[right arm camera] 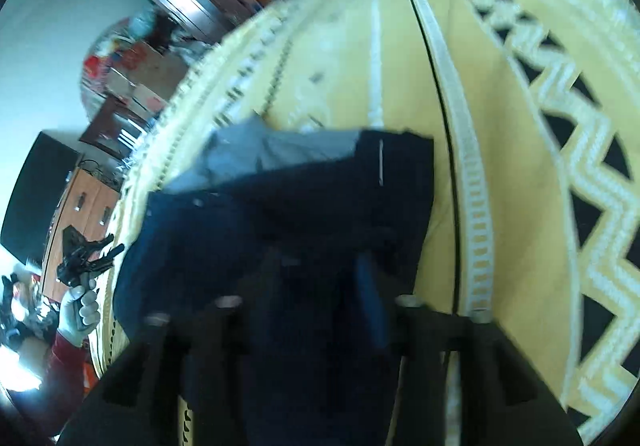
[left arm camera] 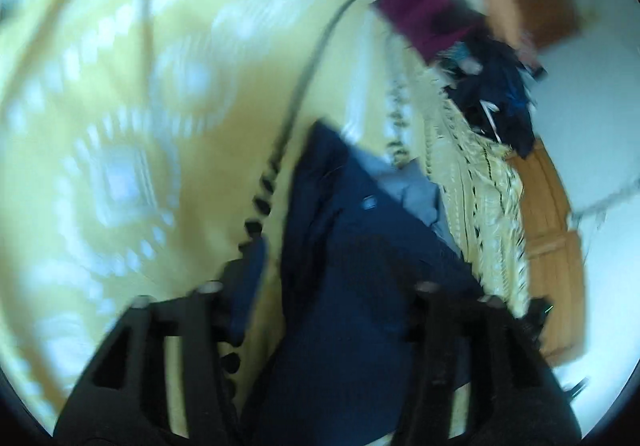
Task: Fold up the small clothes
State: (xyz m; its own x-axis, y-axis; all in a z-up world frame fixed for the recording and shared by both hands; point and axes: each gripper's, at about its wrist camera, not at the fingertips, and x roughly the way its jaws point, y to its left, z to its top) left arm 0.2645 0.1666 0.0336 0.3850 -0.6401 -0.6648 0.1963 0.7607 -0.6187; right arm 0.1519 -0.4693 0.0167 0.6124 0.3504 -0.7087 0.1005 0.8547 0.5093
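A dark navy garment [left arm camera: 352, 270] lies on a yellow patterned bedspread [left arm camera: 132, 94], near the fringed edge of the bed, with a grey piece [left arm camera: 412, 190] showing from under it toward one o'clock in the left wrist view. In the right wrist view the same navy garment [right arm camera: 280, 214] fills the lower middle, the grey piece [right arm camera: 264, 150] peeking out at eleven o'clock. The left gripper [left arm camera: 332, 266] stands with its jaws apart, the cloth lying between and below them but not pinched as far as the blurred picture shows; the right gripper [right arm camera: 316, 286] likewise stands spread over the cloth, with no pinch visible. At eight o'clock in the right wrist view a gloved hand [right arm camera: 80, 310] holds the other gripper beside the bed edge. A heap of dark clothes [left arm camera: 496, 98] waits at two o'clock in the left wrist view, well apart from the navy piece. The step in hand appears to be a release after a fold, or a setting-up for the next one; the blur makes it hard to say which. To do it well, each gripper would best clear the cloth without dragging the top layer, then take the folded edge at two matching corners, so that the layers stay aligned. Thin cloth on a soft bedspread may bunch, so a low, even carry is wise.
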